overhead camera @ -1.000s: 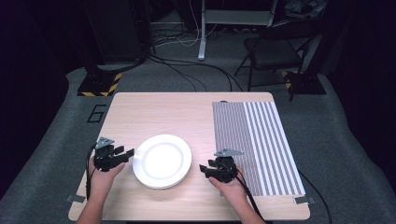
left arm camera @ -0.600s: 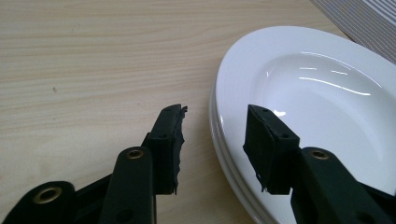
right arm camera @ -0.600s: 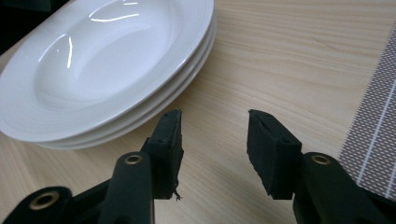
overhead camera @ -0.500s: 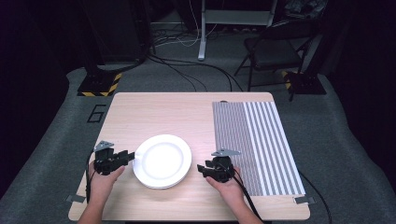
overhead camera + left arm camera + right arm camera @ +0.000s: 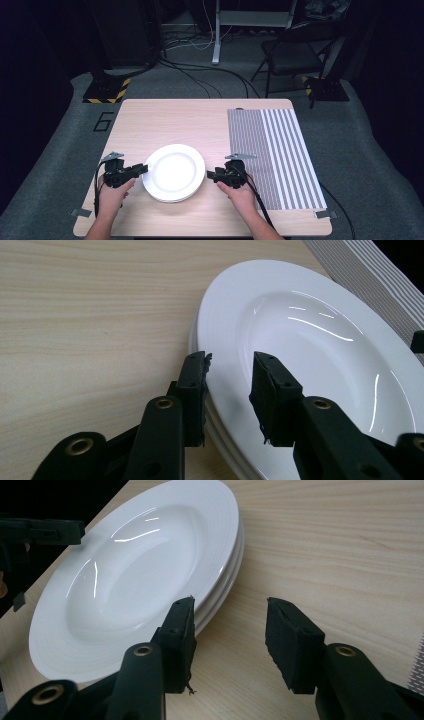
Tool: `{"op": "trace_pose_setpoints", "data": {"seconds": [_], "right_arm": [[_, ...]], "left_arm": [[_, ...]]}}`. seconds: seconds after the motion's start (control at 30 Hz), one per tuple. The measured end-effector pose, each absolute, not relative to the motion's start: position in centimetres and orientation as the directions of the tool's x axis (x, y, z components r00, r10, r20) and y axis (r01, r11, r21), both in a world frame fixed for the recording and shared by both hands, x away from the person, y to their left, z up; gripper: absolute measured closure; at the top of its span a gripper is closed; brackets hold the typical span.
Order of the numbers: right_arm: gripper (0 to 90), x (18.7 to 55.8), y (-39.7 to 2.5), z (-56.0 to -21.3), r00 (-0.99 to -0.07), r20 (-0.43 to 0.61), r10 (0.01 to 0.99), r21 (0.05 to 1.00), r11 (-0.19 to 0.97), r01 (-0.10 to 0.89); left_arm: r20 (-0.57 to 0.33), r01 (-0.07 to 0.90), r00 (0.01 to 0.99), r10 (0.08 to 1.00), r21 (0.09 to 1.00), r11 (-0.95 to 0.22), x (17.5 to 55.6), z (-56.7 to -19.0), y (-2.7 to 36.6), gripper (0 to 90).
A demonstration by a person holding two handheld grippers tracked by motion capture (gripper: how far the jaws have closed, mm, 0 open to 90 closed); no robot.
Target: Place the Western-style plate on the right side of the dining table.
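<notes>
The main risk we see lies with the stack of white plates [image 5: 173,172]: there are several of them, and our left gripper [image 5: 231,390] sits astride the rim of the top plate [image 5: 320,340] alone. If we close and lift from here, the top plate may tilt off the ones beneath, or drag and clatter them across the wooden table [image 5: 190,120], since glazed ceramic gives rubber pads little purchase. A one-sided grip on so wide a plate would also let it swing downward from the pinch. On the other side, our right gripper [image 5: 230,645] is not yet around anything, so closing it now would meet only air or nudge the stack sideways.

Our left fingers [image 5: 192,390] stand moderately apart and hold nothing; the top plate's rim passes between them, one finger outside the stack's edge and the other over the plate's inner slope. We cannot tell whether either pad touches the rim.

Our right fingers [image 5: 292,645] are spread wide and empty. The stack lies just beyond and to the side of the finger nearer the plates, its edge close beside that finger's tip, while bare tabletop lies between the two fingers. The striped placemat [image 5: 272,155] lies behind the right gripper, away from the plates.
</notes>
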State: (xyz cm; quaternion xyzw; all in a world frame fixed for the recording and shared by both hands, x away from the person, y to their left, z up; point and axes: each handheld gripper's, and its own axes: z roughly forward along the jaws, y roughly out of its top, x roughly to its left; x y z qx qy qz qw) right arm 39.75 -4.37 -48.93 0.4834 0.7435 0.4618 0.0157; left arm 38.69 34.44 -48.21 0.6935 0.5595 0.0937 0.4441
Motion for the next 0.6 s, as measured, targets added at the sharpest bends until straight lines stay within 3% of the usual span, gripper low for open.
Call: {"op": "trace_pose_setpoints", "data": {"seconds": [0.6], "right_arm": [[52.1, 40.6, -2.5, -49.0, -0.516, 0.453, 0.726, 0.665, 0.110, 0.739]], "left_arm": [[-0.348, 0.690, 0.360, 0.865, 0.724, 0.004, 38.5, -48.1, 34.4, 70.0]]}}
